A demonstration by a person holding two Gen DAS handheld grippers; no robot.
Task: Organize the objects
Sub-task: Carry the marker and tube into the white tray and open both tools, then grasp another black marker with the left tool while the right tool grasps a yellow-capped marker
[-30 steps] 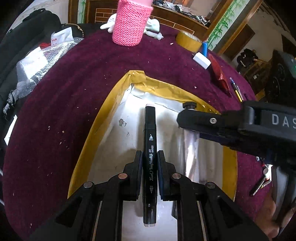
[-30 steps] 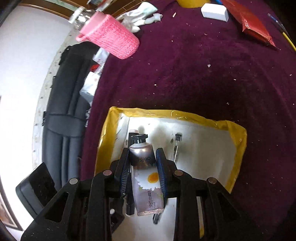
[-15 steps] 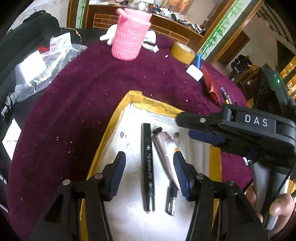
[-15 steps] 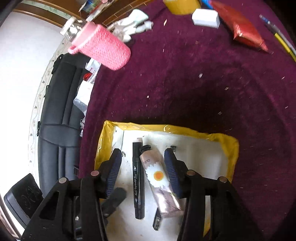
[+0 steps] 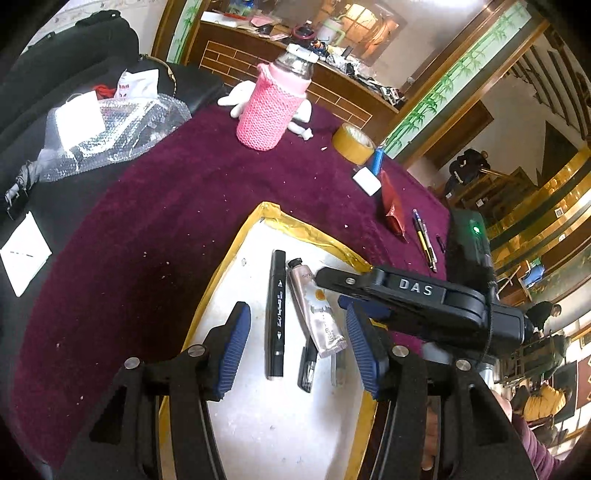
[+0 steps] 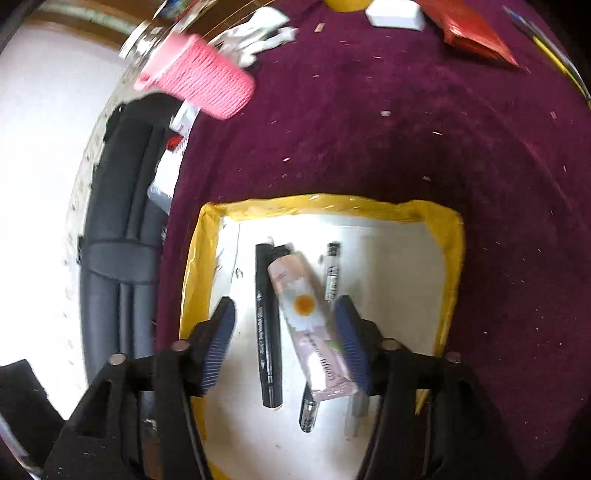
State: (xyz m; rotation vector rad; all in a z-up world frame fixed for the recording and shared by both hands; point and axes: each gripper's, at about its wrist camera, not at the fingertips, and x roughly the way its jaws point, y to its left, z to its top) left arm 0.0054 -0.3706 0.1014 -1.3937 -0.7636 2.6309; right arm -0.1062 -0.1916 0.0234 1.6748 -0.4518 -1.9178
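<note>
A white tray with a yellow taped rim (image 5: pixel 236 254) (image 6: pixel 332 203) lies on the maroon tablecloth. In it lie a black marker (image 5: pixel 276 314) (image 6: pixel 267 325), a pink hand-cream tube with a daisy (image 5: pixel 316 314) (image 6: pixel 310 317) and a thin black pen (image 5: pixel 307 365) (image 6: pixel 332 271) partly under the tube. My left gripper (image 5: pixel 299 347) is open and empty above the tray, its jaws wide around the marker and tube. My right gripper (image 6: pixel 286 343) is open and empty, also over them; its body shows at the right of the left wrist view (image 5: pixel 413 299).
A bottle in a pink knitted sleeve (image 5: pixel 271 107) (image 6: pixel 195 85), a tape roll (image 5: pixel 352 144), a white eraser (image 5: pixel 366 181) (image 6: pixel 395 14), a red packet (image 5: pixel 391 206) (image 6: pixel 472 33) and pens (image 5: pixel 424 240) lie further back. A black chair (image 6: pixel 122 236) with bubble wrap (image 5: pixel 107 133) stands left.
Both grippers have opened: the left let go of the black marker, the right let go of the hand-cream tube. Both items now lie in the tray and both grippers have pulled back and up.
</note>
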